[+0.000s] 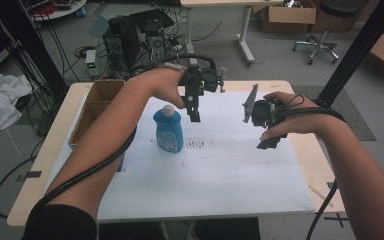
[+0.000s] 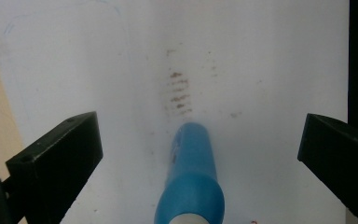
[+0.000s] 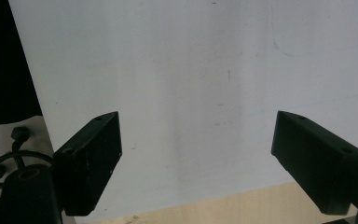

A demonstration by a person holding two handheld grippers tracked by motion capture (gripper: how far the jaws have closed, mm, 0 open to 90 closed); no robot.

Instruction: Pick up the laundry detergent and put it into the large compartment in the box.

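While both grippers' jaws gape, a white sheet [image 1: 220, 175] covers the wooden table [image 1: 55, 145] amid floor cables [image 1: 10, 180].

Your blue bottle [image 1: 169, 131] with its pale cap stands upright on the white sheet [image 1: 220, 170], just below and beside your left gripper [image 1: 194, 112], whose own view looks down on it [image 2: 192, 182] between wide-spread jaws.

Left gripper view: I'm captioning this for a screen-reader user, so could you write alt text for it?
A blue bottle with a pale cap stands upright on a white sheet, seen from above, centred in the wide gap of the open left gripper, untouched by either black jaw. Faint brown smudges mark the sheet beyond it.
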